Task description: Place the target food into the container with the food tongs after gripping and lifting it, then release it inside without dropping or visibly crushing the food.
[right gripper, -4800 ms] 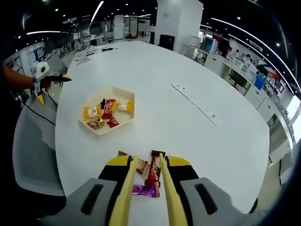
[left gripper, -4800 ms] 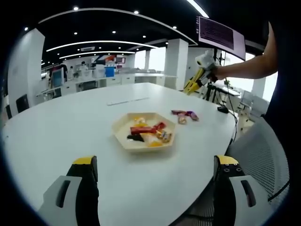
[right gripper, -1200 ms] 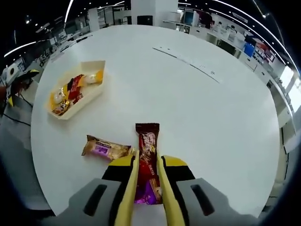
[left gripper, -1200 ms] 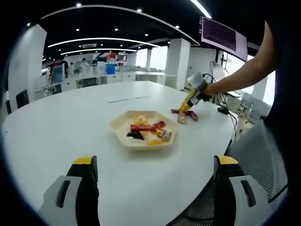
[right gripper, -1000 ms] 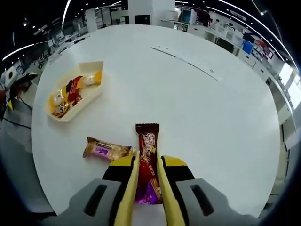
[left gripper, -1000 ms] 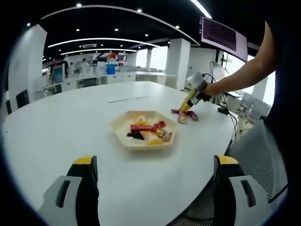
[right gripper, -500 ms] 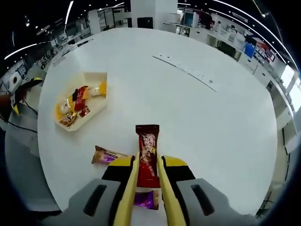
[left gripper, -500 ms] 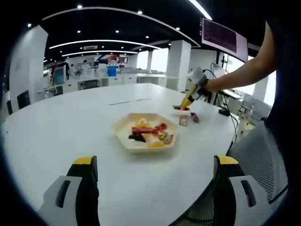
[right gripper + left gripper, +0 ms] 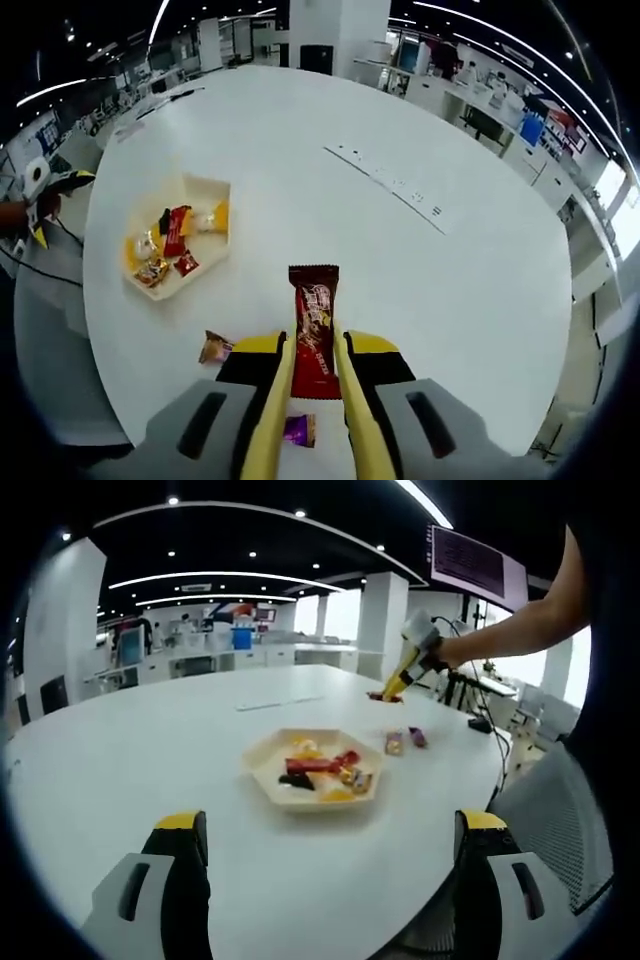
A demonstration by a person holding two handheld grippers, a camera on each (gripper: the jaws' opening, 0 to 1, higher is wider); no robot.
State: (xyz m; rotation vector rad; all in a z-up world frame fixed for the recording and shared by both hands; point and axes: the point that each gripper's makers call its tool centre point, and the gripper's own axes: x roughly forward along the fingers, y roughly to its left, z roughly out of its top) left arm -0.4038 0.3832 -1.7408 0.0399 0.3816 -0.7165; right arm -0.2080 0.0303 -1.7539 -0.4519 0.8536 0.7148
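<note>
Ahead of the left gripper (image 9: 330, 865), in the left gripper view, a white table (image 9: 120, 770) spreads out, and the two yellow-tipped jaws stand wide apart at the bottom with nothing between them. Straight beyond the gap, well past the jaw tips, sits the tray (image 9: 262, 772) — a shallow, pale, six-sided dish with several wrapped sweets (image 9: 322, 768) in it, red, yellow and dark. Farther off and toward the right jaw's side, two small wrapped pieces (image 9: 405, 741) lie on the table just beyond the tray. Above them the right gripper (image 9: 392, 688) hangs in the air in a person's hand (image 9: 445, 652), and the yellow tongs on it pinch a red bar (image 9: 382, 696), clear of the table. A dark screen (image 9: 477, 566) hangs high behind the arm.

Now the right gripper view: the right gripper (image 9: 312, 380) has its jaws drawn in close, with the yellow tongs (image 9: 274, 420) running along their inner sides. Between the tong blades the bar (image 9: 314, 331) is held by its near end — its far end sticks out past the tips, with the table (image 9: 480, 300) well below. The wrapper looks flat and unbent. Left of the jaws and farther out, the tray (image 9: 212, 186) rests on the table with its sweets (image 9: 175, 232). One small wrapped piece (image 9: 214, 347) lies just beside the left jaw, and a purple one (image 9: 299, 430) shows low down between the blades, on the table. At the far left edge the left gripper (image 9: 48, 180) is in sight.
</note>
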